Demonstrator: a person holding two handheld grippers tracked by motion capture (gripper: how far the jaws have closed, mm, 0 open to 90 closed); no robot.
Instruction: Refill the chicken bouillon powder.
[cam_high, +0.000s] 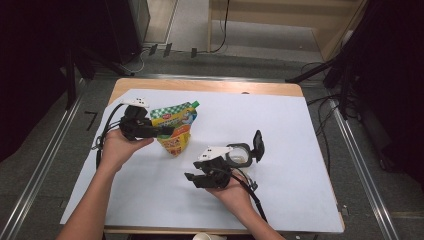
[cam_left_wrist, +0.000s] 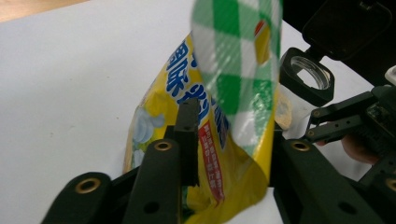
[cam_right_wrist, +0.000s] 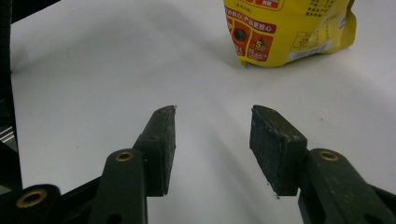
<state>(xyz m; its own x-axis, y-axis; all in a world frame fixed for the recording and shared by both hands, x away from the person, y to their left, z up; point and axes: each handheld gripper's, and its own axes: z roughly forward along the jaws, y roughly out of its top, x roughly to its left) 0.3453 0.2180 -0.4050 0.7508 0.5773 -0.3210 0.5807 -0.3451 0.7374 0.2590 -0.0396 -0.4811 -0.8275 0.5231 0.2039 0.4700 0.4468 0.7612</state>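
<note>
A: Where is the left gripper (cam_high: 159, 131) now?

B: In the high view it sits over the white sheet (cam_high: 280, 120) on the table, jaws pointing toward the right gripper (cam_high: 192, 179). Its jaws are clamped on a yellow refill pouch (cam_high: 176, 129), which stands upright between them.

A: And from its own camera?

B: In the left gripper view the yellow refill pouch (cam_left_wrist: 205, 154) is pinched between the two black jaws, blue lettering and a red strip facing the camera, its green-and-white checked top rising above the jaw tips. Beyond the pouch, to the far side, stands a clear jar with a black rim (cam_left_wrist: 306, 77) and an open black flip lid (cam_left_wrist: 348, 25), and the right gripper (cam_left_wrist: 315, 123) reaches in just beside that jar.

A: The right gripper itself?

B: Its jaws stand wide apart with nothing between them; in the right gripper view the gripper (cam_right_wrist: 212, 140) hangs over bare white sheet (cam_right_wrist: 93, 79), and the pouch bottom (cam_right_wrist: 285, 30) lies well ahead of the tips, a little toward the right jaw. In the high view the jar (cam_high: 240, 154) is just beside this gripper's body, on the side away from the pouch
</note>
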